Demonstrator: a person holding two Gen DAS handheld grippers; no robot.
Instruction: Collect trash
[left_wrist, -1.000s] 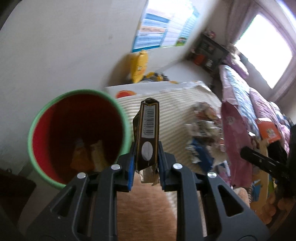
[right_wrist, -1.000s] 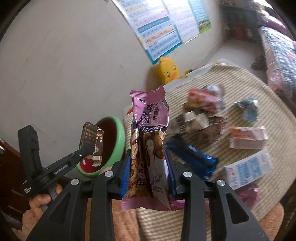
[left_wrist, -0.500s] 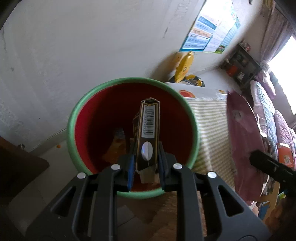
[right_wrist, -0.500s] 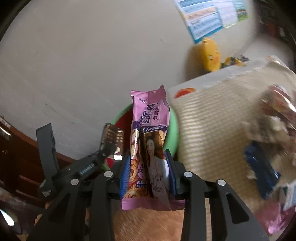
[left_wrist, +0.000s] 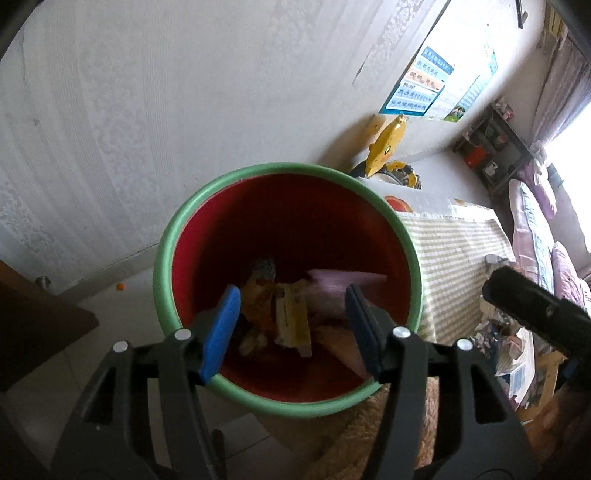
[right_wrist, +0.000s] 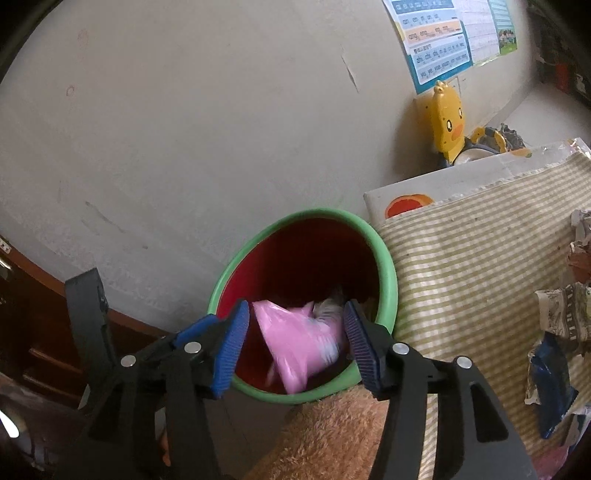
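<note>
The bin (left_wrist: 162, 266) has a green rim and a red inside and stands right below both grippers. My left gripper (left_wrist: 291, 295) hangs over its mouth with jaws opening and nothing between the pads. Yellow wrappers (left_wrist: 291, 321) lie at the bottom. My right gripper (right_wrist: 295, 310) is over the near rim of the bin (right_wrist: 388, 266), its jaws opening. The pink snack wrapper (right_wrist: 299, 339) is blurred between them, free of the pads and dropping inside. That pink wrapper (left_wrist: 343, 282) shows in the left wrist view too.
A table with a striped cloth (right_wrist: 480, 266) stands to the right of the bin and carries several wrappers (right_wrist: 565, 314), one of them blue (right_wrist: 550, 384). A yellow duck toy (right_wrist: 448, 118) leans on the wall. Dark wooden furniture (right_wrist: 37, 332) is on the left, tan fleece (right_wrist: 332, 435) below.
Both grippers swung from the table to over the bin and opened. The dark barcode wrapper has left the left jaws and the pink wrapper has left the right jaws.
</note>
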